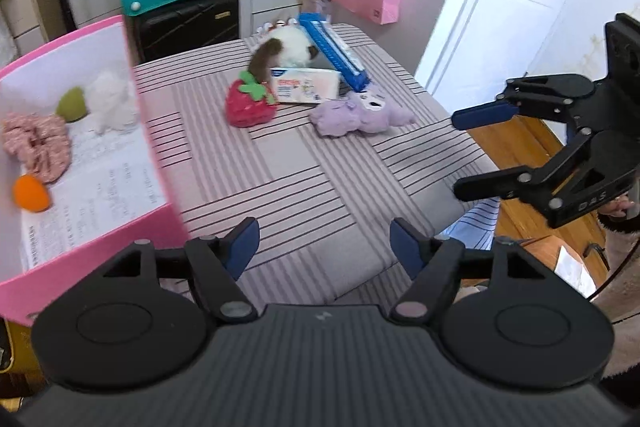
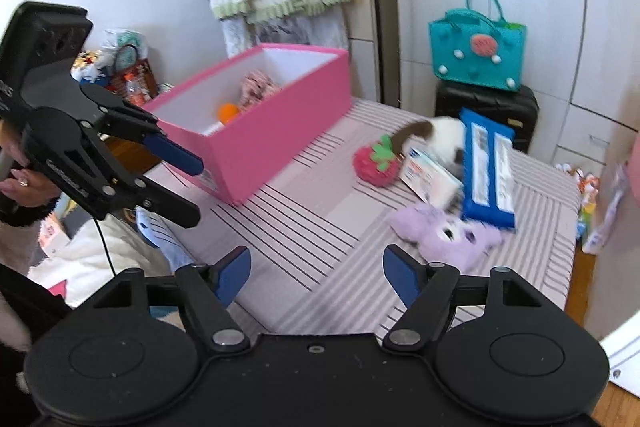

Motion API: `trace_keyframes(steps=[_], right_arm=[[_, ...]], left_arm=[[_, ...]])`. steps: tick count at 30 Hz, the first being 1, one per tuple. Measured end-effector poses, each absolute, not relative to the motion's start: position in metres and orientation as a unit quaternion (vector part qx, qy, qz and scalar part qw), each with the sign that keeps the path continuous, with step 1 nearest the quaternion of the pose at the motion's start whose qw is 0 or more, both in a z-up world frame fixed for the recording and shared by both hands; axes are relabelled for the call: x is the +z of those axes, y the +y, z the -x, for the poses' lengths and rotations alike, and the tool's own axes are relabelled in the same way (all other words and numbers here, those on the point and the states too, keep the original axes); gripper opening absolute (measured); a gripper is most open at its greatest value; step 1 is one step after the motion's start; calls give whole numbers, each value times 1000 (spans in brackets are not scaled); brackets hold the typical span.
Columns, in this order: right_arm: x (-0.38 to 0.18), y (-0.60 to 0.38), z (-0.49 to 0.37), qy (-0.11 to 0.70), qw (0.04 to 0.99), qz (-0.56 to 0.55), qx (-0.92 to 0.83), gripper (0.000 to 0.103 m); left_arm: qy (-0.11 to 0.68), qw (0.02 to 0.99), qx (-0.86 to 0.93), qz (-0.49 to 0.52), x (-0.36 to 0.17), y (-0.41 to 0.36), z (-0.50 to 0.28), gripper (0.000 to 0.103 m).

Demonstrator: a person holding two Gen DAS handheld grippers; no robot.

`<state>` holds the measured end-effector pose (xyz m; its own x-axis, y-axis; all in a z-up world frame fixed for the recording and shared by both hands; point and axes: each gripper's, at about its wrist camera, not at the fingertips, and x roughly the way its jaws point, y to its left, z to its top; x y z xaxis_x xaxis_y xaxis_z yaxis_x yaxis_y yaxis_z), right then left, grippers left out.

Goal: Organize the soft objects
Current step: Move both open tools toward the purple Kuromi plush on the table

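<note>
Both grippers hanging over the striped tabletop, jaws spread wide and holding nothing.

Left gripper [image 1: 324, 243] sits near the front edge, right gripper [image 2: 316, 273] over the front right corner, neither touching anything. Toward the far edge of the pink-and-grey striped tabletop [image 1: 304, 183]: a red plush strawberry [image 1: 249, 103], a lilac plush toy [image 1: 358, 115], a white tissue pack [image 1: 306, 87], a blue wipes pack [image 1: 334, 47] and a brown-and-white plush [image 1: 286, 47], bunched together. At the left edge, the pink cardboard box [image 1: 154, 131] holds a pink scrunchie [image 1: 38, 145], an orange ball [image 1: 30, 193], a green one [image 1: 72, 103] and something fluffy white [image 1: 112, 99].
</note>
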<state>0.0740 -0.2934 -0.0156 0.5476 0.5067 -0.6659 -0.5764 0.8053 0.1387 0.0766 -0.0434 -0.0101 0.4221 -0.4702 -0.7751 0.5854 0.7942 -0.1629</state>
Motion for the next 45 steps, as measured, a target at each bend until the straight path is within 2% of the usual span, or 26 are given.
trace_keyframes(steps=[9, 18, 23, 35, 43, 45], right_arm=[[-52, -312, -85, 363, 891, 60, 265, 83], [-81, -327, -105, 334, 911, 63, 234, 86], [-91, -339, -122, 320, 918, 36, 233, 87], [-118, -342, -166, 358, 905, -15, 228, 87], [-121, -341, -185, 381, 894, -38, 232, 87], [-120, -339, -186, 382, 893, -37, 234, 87]], left_arm=[[395, 852, -336, -74, -23, -74, -89, 80], [398, 849, -347, -25, -51, -98, -126, 82], [402, 849, -343, 13, -65, -110, -149, 82], [427, 833, -338, 93, -90, -129, -188, 82], [420, 850, -304, 91, -99, -137, -194, 78], [430, 844, -306, 100, -102, -138, -196, 73]])
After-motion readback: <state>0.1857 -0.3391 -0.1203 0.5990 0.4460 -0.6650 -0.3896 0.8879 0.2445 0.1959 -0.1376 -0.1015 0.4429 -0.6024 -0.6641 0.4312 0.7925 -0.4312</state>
